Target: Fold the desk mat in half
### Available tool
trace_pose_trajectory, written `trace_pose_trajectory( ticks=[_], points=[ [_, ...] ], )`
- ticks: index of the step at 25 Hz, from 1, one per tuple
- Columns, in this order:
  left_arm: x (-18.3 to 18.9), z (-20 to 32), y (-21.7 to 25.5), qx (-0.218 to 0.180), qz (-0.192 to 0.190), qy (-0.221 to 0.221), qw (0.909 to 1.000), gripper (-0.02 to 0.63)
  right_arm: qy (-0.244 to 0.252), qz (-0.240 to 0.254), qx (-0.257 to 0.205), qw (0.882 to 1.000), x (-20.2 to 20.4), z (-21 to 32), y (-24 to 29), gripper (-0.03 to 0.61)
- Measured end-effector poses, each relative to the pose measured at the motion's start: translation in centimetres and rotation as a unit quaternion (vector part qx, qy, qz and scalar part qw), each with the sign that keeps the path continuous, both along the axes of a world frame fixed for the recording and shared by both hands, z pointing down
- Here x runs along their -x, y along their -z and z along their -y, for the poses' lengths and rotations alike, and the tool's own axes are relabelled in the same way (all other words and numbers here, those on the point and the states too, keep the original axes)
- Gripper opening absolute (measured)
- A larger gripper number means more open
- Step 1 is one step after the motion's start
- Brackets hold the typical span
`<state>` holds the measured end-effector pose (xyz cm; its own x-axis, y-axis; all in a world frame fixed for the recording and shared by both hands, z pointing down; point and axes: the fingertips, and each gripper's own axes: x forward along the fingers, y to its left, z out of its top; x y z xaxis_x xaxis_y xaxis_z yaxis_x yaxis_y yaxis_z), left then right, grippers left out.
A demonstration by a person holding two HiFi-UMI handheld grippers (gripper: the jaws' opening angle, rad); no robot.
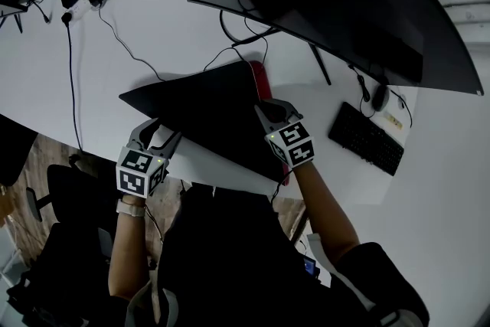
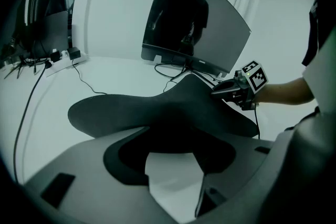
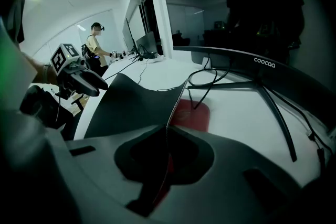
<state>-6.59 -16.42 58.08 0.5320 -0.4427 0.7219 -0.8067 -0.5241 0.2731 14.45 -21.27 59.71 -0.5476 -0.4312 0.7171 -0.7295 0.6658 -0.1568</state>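
**Mat lifted at one side, fold only just begun**

Head view: The dark desk mat (image 1: pixel 203 115) is seen lying on the white desk (image 1: pixel 176 34). Its right side is held up by the right gripper (image 1: pixel 269 112), and a strip of red underside is shown there. The left gripper (image 1: pixel 159 132) is set at the near left edge of the mat. The fold is judged to be at its start, as no part of the mat is laid over the rest yet. Square black and white markers are seen on both grippers, but no words can be read on them.

Left gripper view: The jaws are spread wide. The near edge of the mat is seen right at their mouth, but it is not pinched, so nothing is held. For the next move, this edge would likely need to be gripped. Then both held spots could be carried across together, so that one edge is laid on the other.

Right gripper view: The jaws are closed tight on the thin edge of the mat, which is seen side on, with red below it. The word "coocaa" can be read on the bottom of the monitor (image 3: pixel 252 65). No other writing can be made out
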Motion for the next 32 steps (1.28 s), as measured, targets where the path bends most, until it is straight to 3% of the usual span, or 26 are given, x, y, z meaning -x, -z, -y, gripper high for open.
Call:
trace_pose_trajectory(
  ticks=[19, 27, 32],
  points=[
    [-1.4, 0.6, -0.9, 0.016, 0.009, -0.021, 0.9996, 0.227, -0.006, -0.028, 0.001, 1.0, -3.0, 3.2, -1.4, 0.032],
    [-1.2, 0.7, -1.4, 0.008, 0.046, -0.026, 0.9986, 0.227, -0.006, -0.041, 0.012, 0.999, -3.7, 4.0, -2.6, 0.052],
    [-0.4, 1.0, -1.3, -0.002, 0.073, -0.013, 0.9973, 0.227, -0.015, -0.055, 0.017, 0.998, -4.1, 4.1, -3.3, 0.097]
  ],
)
